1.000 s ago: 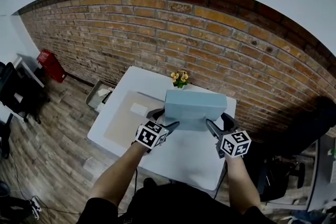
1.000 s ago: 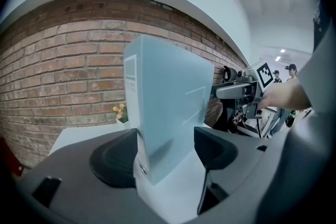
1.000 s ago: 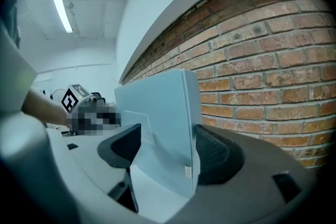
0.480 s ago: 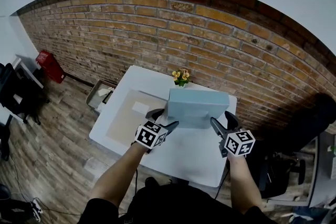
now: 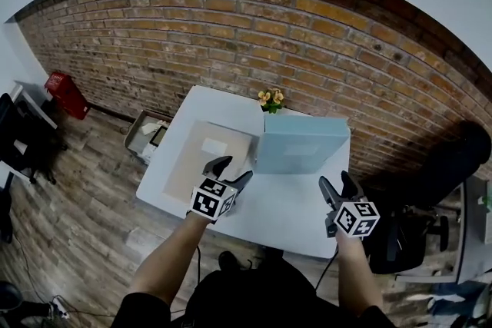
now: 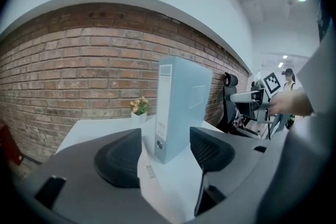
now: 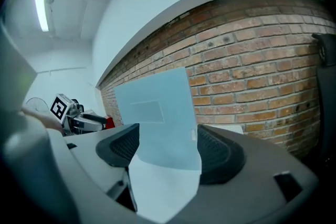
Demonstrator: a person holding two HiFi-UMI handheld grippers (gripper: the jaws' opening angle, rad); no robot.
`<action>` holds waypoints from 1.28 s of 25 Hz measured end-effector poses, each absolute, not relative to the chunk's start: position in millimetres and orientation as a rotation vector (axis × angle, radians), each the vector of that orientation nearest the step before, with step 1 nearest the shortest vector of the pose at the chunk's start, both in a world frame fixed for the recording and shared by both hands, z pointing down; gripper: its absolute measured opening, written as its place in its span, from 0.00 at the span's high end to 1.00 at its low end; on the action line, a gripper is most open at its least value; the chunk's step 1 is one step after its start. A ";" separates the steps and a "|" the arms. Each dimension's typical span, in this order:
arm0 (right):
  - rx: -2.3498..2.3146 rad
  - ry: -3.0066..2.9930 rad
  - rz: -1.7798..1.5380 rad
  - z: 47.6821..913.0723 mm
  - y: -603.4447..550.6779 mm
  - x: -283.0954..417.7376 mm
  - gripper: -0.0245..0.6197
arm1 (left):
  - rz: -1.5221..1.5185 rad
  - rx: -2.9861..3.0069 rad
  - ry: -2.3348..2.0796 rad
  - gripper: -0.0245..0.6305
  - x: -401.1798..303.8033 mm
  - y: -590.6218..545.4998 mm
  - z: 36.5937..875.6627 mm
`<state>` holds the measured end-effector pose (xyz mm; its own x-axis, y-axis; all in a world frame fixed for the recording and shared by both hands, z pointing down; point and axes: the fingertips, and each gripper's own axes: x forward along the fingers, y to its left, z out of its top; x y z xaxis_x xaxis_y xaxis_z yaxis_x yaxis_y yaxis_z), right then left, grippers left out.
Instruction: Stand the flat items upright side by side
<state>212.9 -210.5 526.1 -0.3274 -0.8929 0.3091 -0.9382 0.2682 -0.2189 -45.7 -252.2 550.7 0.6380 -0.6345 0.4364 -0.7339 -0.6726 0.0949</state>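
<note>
Holding nothing in the left gripper (image 5: 234, 167), jaws just narrowed yet apart, or the right gripper (image 5: 336, 180), jaws apart, with the light-blue binder (image 5: 302, 144) upright on the white table (image 5: 284, 203) beside the flowers (image 5: 270, 97).

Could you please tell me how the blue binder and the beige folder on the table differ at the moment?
Pose: the blue binder stands upright, while the beige folder lies flat. Place: the blue binder is toward the right of the table; the beige folder is on its left half. Colour: the binder is light blue, the folder beige. Both rest on the same white table.
</note>
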 end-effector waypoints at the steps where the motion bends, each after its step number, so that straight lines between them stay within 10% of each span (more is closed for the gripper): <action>1: 1.728 -2.403 0.570 531.9 -203.2 202.7 0.41 | 0.535 2.594 -1.126 0.51 -54.1 -250.6 551.3; 32: 1.383 -2.269 1.059 651.8 -245.6 -89.9 0.30 | 0.546 2.318 -0.962 0.37 -268.5 -298.2 631.8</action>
